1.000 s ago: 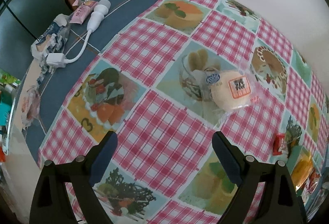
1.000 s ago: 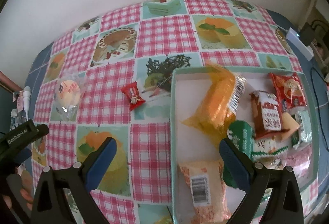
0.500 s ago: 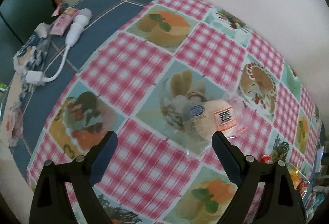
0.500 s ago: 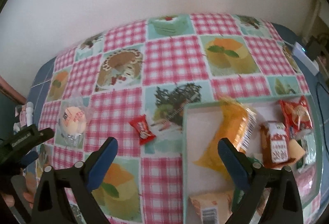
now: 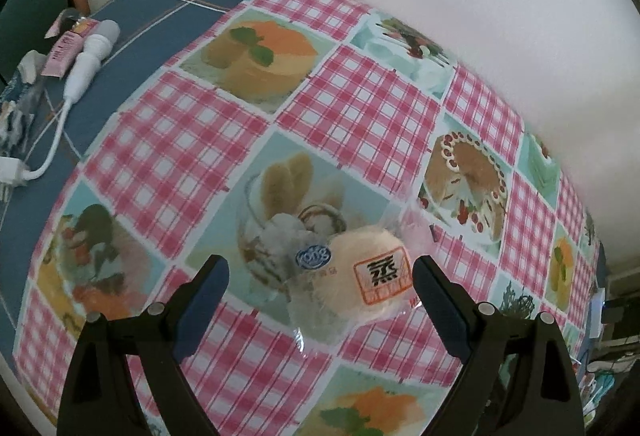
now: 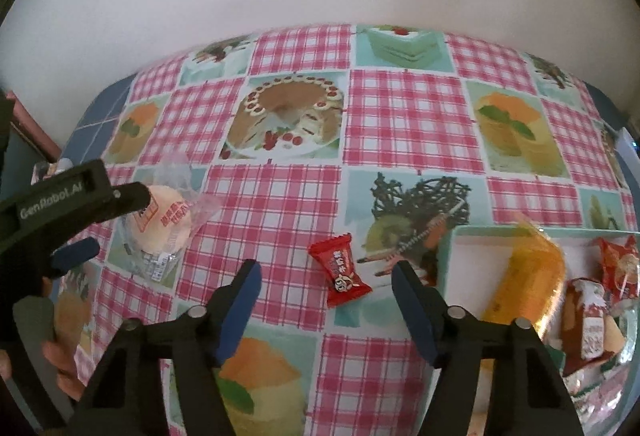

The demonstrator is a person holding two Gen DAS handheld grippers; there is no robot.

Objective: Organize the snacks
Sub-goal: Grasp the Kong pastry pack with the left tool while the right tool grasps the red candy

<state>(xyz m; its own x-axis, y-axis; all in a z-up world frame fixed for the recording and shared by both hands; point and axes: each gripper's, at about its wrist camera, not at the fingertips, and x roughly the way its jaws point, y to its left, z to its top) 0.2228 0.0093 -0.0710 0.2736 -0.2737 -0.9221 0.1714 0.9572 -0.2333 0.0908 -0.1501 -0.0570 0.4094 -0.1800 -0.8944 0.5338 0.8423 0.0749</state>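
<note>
A pale round cake in a clear wrapper (image 5: 368,276) lies on the chequered tablecloth. My left gripper (image 5: 320,276) is open around it, one finger on each side, not touching. The cake also shows in the right wrist view (image 6: 160,224), with the left gripper (image 6: 108,224) over it. A small red wrapped candy (image 6: 340,270) lies on the cloth between the fingers of my open right gripper (image 6: 326,276), a little ahead of the tips. A mint-green tray (image 6: 448,256) at the right holds an orange-wrapped snack (image 6: 524,284) and several red packets (image 6: 588,320).
A white wall runs behind the table. At the far left, on the blue cloth, lie a white cable with a plug (image 5: 80,67), a pink tube (image 5: 66,47) and a crumpled blue and white wrapper (image 5: 16,107).
My left gripper has moved forward and now brackets the round cake. My right gripper has moved left from over the tray, and the red candy now lies between its fingers.
</note>
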